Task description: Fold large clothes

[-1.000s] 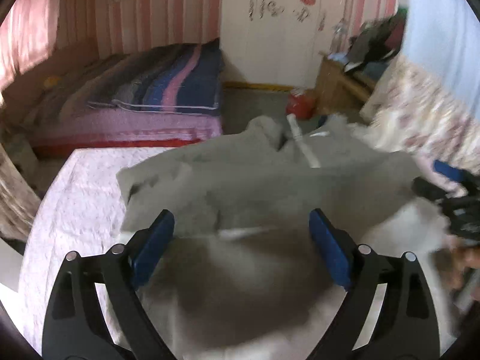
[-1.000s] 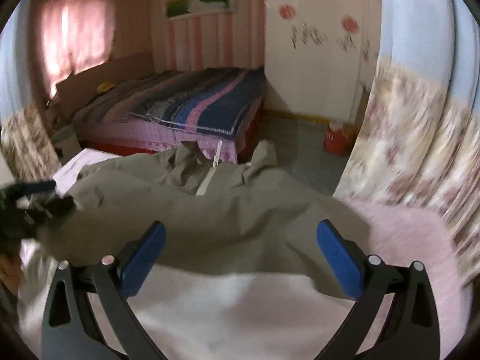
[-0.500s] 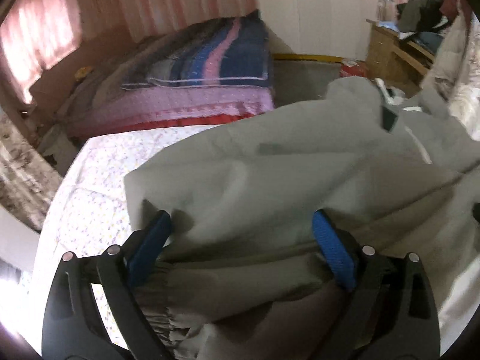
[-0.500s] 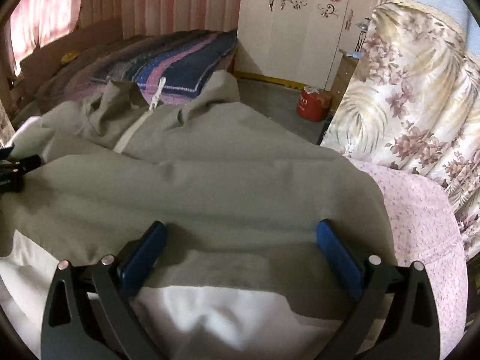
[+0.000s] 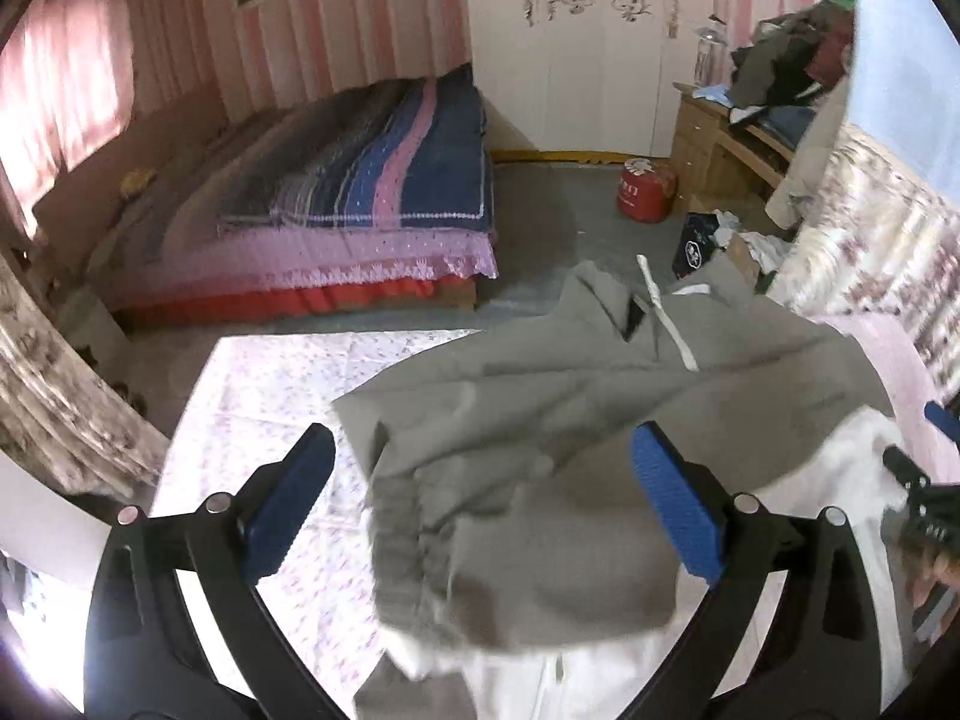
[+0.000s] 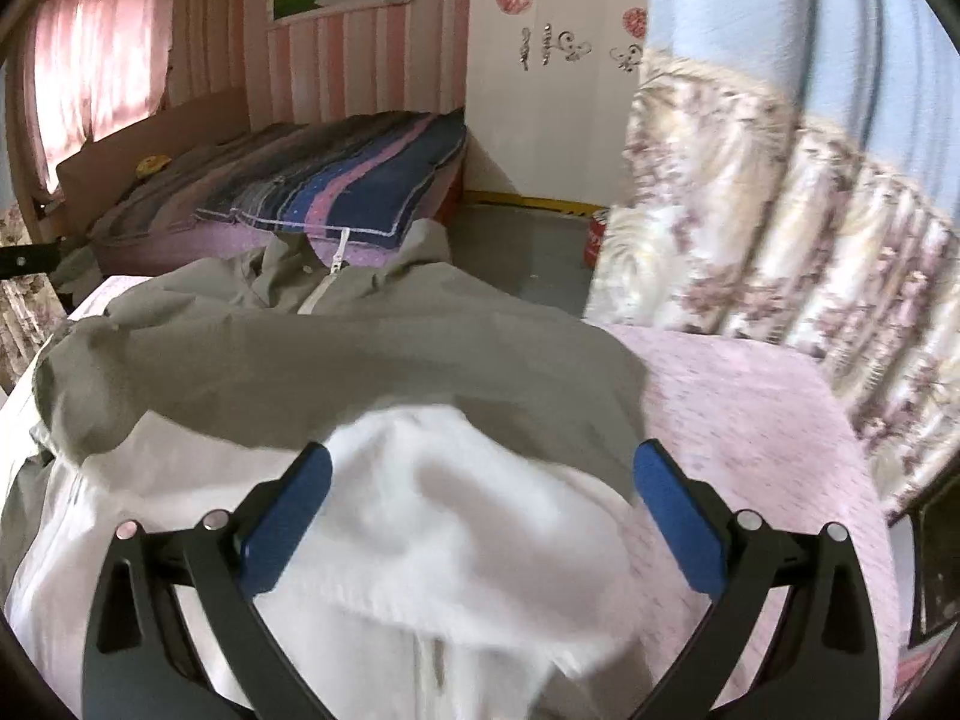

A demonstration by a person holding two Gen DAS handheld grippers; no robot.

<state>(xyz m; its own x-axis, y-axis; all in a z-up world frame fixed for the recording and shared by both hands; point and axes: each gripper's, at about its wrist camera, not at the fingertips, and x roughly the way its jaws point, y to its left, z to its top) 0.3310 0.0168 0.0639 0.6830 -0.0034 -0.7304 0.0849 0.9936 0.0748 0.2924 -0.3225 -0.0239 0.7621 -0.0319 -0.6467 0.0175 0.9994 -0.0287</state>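
Compared with half a second back, my left view has pulled up and away: the grey jacket [image 5: 600, 408] filled most of the frame then, and now I see more of the pink flowered sheet [image 5: 270, 396] to its left and the floor beyond. The jacket's elastic cuff, which sat right at the left gripper's [image 5: 480, 510] pads, now lies loose below and between them, blurred. In my right view the white lining [image 6: 420, 510] has come up in a bulge between the fingers, where a moment ago there was mostly flat grey cloth.

The left gripper's jaws are opening, close to as wide as they go, and the blue pads [image 5: 675, 510] press on nothing; the folded sleeve lies under the gap, not pinched. The right gripper [image 6: 480, 516] stands spread wide too, its pads clear of the cloth, with the white lining humped up between them but not clamped.

The jacket lies spread on the bed with the pink sheet, collar and white zipper [image 6: 327, 282] at the far edge, grey outer side folded over the white inside. At the right edge of the left view I can see part of the other gripper and the hand [image 5: 936, 570] that carries it.
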